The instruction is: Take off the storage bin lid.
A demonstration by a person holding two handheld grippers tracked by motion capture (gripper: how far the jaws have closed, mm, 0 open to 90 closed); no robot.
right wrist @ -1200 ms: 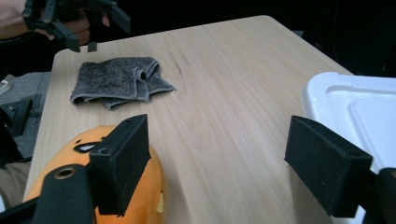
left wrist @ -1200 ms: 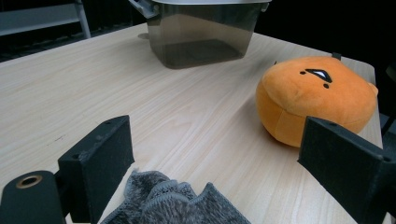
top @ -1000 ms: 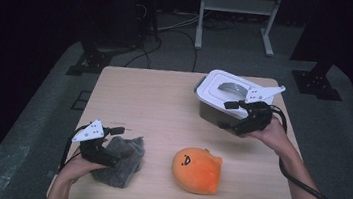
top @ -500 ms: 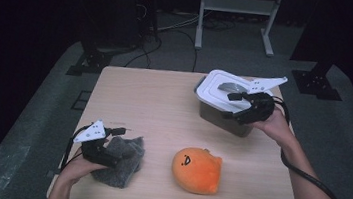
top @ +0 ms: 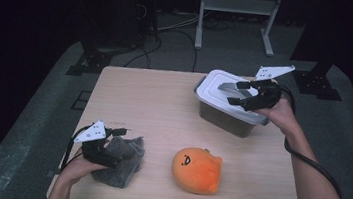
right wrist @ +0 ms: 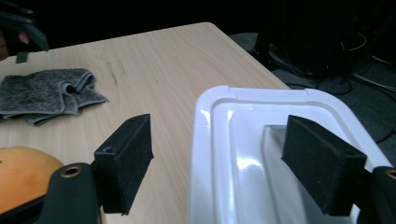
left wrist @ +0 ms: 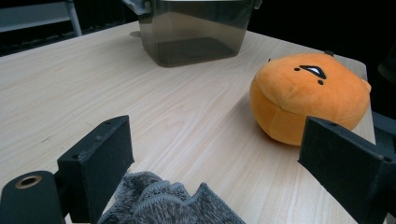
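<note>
A dark translucent box (top: 227, 116) with a white lid (top: 226, 90) stands at the table's far right. My right gripper (top: 238, 92) hovers open just above that lid (right wrist: 261, 154), one jaw over the lid and one past its edge. An orange plush toy (top: 197, 169) lies near the front middle. A grey cloth (top: 122, 160) lies crumpled at the front left. My left gripper (top: 119, 146) stands open over the cloth (left wrist: 163, 205), its jaws wide apart and facing the plush (left wrist: 306, 95).
The wooden table (top: 153, 107) has bare room across its middle and far left. Beyond the far edge a white metal rack (top: 238, 6), cables and dark stands rest on the grey floor.
My right gripper has risen from the box's near right side and moved back over the white lid. The left gripper has stayed on the grey cloth.
</note>
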